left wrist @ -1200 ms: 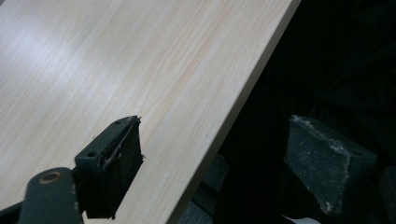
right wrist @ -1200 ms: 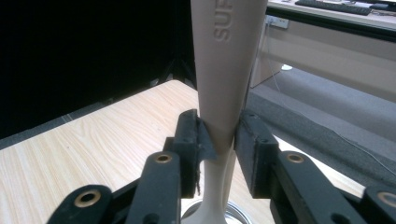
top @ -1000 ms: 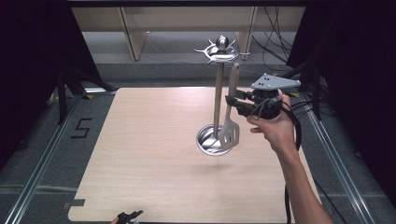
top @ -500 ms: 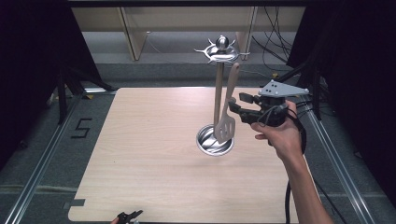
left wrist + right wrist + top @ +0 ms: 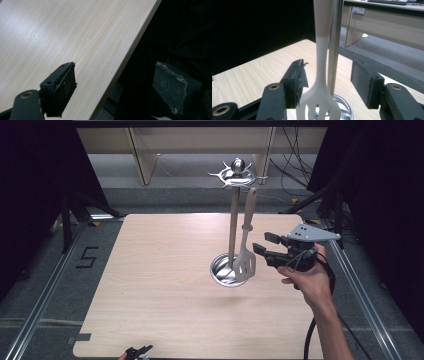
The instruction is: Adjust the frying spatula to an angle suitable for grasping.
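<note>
Now the slotted spatula (image 5: 245, 260) is seen hanging from the utensil stand (image 5: 234, 215), while the right gripper (image 5: 264, 245) has just been opened, jaws wide and released from it.

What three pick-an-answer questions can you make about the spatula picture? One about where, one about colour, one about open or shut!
1. Where does the slotted spatula hang?
A. From the stand's top ring
B. Flat on the table
C. In the left tool

2. What colour is the spatula's blade?
A. Red
B. White
C. Black

3. How is the right tool now?
A. Shut on the spatula
B. Open, apart from the spatula
C. Shut on the pole

Answers:
1 A, its handle reaches up to the ring by the silver pole.
2 B, the right gripper view shows a white slotted blade.
3 B, its jaws have just been opening and gaps show on both sides of the spatula.
</note>
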Tool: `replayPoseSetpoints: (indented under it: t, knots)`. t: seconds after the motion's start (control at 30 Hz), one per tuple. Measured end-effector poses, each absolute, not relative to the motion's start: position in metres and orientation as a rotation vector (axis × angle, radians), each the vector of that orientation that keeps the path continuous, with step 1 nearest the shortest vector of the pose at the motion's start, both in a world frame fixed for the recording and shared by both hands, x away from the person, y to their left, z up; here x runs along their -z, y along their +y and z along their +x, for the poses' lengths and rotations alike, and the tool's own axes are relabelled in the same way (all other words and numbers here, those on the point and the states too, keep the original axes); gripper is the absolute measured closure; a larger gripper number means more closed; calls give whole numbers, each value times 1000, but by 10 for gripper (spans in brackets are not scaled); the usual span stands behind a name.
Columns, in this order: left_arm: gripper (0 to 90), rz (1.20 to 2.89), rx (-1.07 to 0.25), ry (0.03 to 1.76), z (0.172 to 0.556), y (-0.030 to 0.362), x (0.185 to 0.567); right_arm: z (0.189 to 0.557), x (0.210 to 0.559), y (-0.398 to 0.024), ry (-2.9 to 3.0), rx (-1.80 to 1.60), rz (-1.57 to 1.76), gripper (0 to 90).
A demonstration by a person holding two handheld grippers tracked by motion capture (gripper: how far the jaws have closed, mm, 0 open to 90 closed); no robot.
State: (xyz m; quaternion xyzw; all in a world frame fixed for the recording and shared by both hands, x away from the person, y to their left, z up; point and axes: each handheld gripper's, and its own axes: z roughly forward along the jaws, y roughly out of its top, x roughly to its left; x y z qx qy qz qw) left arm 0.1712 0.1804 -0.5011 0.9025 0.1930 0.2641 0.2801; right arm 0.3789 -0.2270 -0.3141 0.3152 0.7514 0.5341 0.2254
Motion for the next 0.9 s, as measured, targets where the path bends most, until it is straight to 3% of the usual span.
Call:
replayPoseSetpoints:
  t: [0.43,0.9]
  knots:
    - [178,2412,-721,526,171,182,499,371,350,-230,2130,-1424,924,432]
    - [177,2409,-707,530,171,181,499,360,364,-232,2176,-1388,933,414]
